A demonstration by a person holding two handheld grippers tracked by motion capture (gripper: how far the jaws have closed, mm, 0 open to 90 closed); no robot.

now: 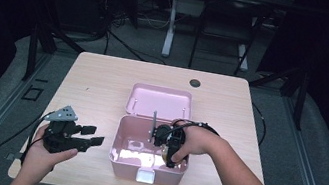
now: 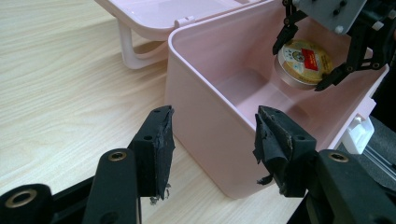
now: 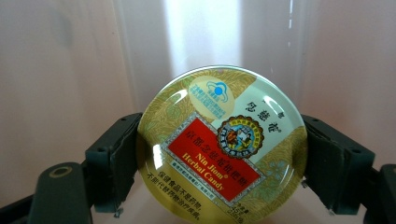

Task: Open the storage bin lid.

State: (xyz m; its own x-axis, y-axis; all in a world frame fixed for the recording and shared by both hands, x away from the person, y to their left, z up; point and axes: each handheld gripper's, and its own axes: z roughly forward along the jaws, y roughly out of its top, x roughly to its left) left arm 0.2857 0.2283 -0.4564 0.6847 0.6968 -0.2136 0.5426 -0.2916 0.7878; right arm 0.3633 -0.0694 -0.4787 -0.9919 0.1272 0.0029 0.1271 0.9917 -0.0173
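Observation:
A round gold candy tin (image 3: 222, 144) with a red label sits between the pads of my right gripper (image 3: 222, 161), which is shut on its rim. In the high view the right gripper (image 1: 170, 157) reaches down into the open pink box (image 1: 116, 141), near its right wall. The left gripper view shows the tin (image 2: 303, 60) held on edge inside the box (image 2: 201, 107). My left gripper (image 2: 214, 116) stands open with nothing between its fingers. It hovers just left of the box, where the high view shows it (image 1: 94, 135) above the table.
The box's lid (image 1: 161, 102) lies flipped back flat behind the box. A white latch (image 1: 145, 175) is on the box's front wall. A dark round grommet (image 1: 195, 83) sits near the table's far edge. The light wooden table (image 1: 97, 86) has bare room left of the box.

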